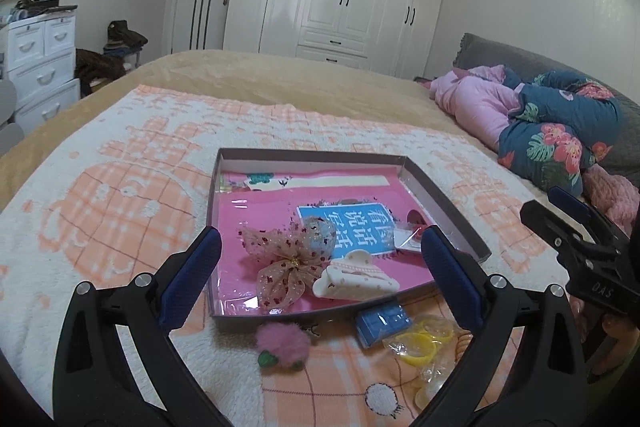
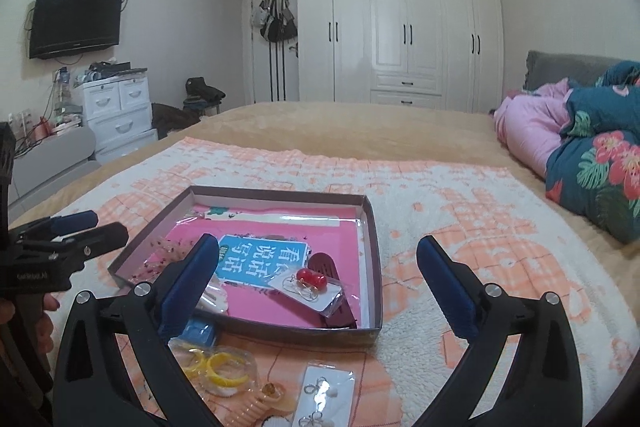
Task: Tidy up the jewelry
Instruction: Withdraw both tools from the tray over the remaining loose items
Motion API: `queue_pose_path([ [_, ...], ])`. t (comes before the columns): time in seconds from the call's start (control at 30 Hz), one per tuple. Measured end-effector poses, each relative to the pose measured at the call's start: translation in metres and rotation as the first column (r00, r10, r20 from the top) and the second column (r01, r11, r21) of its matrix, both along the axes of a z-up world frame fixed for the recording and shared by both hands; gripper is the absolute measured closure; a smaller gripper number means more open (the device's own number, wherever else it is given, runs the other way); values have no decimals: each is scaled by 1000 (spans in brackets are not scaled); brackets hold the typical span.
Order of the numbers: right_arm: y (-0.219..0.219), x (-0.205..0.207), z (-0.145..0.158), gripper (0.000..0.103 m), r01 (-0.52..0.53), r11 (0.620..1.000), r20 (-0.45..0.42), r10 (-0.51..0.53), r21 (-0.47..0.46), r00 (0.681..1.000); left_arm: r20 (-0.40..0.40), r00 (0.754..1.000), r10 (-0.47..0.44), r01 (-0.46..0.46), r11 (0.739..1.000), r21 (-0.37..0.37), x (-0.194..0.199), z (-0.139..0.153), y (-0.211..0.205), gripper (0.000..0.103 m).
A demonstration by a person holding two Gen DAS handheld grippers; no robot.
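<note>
Jewelry is half sorted: we hold both tools above the near edge of the box (image 2: 372,291), each empty. Our right hand-held gripper (image 2: 316,283) has its fingers spread as wide as they go with nothing between them, and our left hand-held gripper (image 1: 320,271) is spread too, gripping nothing. Inside the box lie the gauze bow (image 1: 288,259), the white claw clip (image 1: 356,279) and, toward its right wall, the carded red bead piece (image 2: 310,281) over a dark red clip (image 2: 326,267). In front of the box, on the blanket (image 2: 460,227), wait the pink pompom (image 1: 282,345), the blue case (image 1: 384,323), the bagged yellow bangles (image 2: 224,367) and the earring card (image 2: 326,389). We judge we are between placements; next we need to drop onto one loose piece, probably the earring card, pinch it by an edge and carry it over the box wall.
</note>
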State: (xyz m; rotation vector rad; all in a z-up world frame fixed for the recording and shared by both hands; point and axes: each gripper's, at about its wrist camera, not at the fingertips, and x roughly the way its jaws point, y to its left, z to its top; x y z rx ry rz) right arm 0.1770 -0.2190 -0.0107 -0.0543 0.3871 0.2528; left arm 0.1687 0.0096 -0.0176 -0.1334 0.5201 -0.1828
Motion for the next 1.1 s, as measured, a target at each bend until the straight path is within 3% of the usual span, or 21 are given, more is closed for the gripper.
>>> queue_pose_path([
  [0.43, -4, -30, 1, 7, 0, 1000, 1, 0, -19, 1000, 15, 1000, -24, 24, 1000, 5, -24, 4, -4, 11],
  [1.1, -26, -63, -16, 7, 32, 999, -82, -32, -4, 996, -14, 998, -66, 66, 997, 28, -50, -4, -15, 11],
])
